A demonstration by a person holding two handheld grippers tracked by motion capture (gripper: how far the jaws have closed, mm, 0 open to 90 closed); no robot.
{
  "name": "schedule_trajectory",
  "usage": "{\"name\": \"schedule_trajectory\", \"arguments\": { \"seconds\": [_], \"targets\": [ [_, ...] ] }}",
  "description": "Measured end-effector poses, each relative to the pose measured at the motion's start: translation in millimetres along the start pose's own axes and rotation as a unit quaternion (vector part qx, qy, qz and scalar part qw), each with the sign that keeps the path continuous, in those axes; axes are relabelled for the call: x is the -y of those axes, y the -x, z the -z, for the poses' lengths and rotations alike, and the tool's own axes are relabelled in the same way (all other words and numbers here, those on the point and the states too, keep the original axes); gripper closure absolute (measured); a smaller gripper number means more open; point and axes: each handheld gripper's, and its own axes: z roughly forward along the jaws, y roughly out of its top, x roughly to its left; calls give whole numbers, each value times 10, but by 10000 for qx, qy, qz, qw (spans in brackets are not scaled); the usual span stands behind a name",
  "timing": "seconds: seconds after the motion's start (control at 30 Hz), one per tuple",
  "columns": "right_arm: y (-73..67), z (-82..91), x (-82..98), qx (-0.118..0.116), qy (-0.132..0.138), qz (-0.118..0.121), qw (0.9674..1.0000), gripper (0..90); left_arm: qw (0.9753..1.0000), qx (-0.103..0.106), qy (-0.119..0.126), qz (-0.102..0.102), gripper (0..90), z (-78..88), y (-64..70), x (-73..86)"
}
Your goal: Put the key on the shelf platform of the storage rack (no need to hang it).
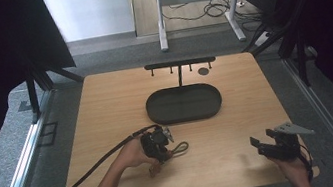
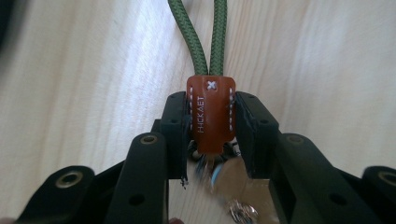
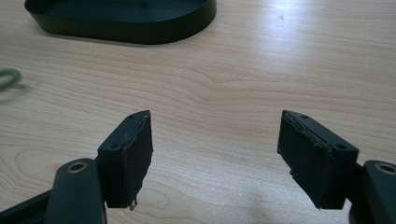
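Nearest the person, at the front right of the wooden table (image 1: 107, 113), the right gripper (image 1: 262, 143) is held low above the surface. Its jaws stand wide apart with nothing between them; the right gripper view shows bare wood in the gap between the two black pads (image 3: 133, 158).

Further in, left of centre, the left gripper (image 2: 211, 126) is pressed down toward the table top in the person's left hand (image 1: 132, 154). Its jaws are closed on the brown leather tab (image 2: 210, 114) of a keychain, one pad against each long edge of the tab. Below the tab, between the jaws, metal keys (image 2: 236, 184) show as a blur. A green braided cord loop (image 2: 201, 32) leaves the top of the tab and lies flat on the wood; in the high view it extends to the right of the gripper.

Beyond both grippers, near the table centre, sits a black oval tray (image 1: 186, 115). Behind it stands a black hook rack (image 1: 179, 64) with small pegs.
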Motion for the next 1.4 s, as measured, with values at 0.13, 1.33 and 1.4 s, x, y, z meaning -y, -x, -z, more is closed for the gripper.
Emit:
{"name": "schedule_trajectory", "arguments": {
  "seconds": [0.13, 1.33, 1.4],
  "targets": [
    [6, 0, 4, 22, 1, -18, 10000, 271, 9997, -18, 246, 92, 667, 214, -15, 29],
    [-51, -77, 12, -62, -68, -17, 10000, 274, 9984, -213, 520, 109, 666, 1000, -140, -109],
    [-49, -69, 10, -57, -66, -30, 10000, 274, 9984, -228, 510, 109, 666, 1015, -161, -118]
  ]
}}
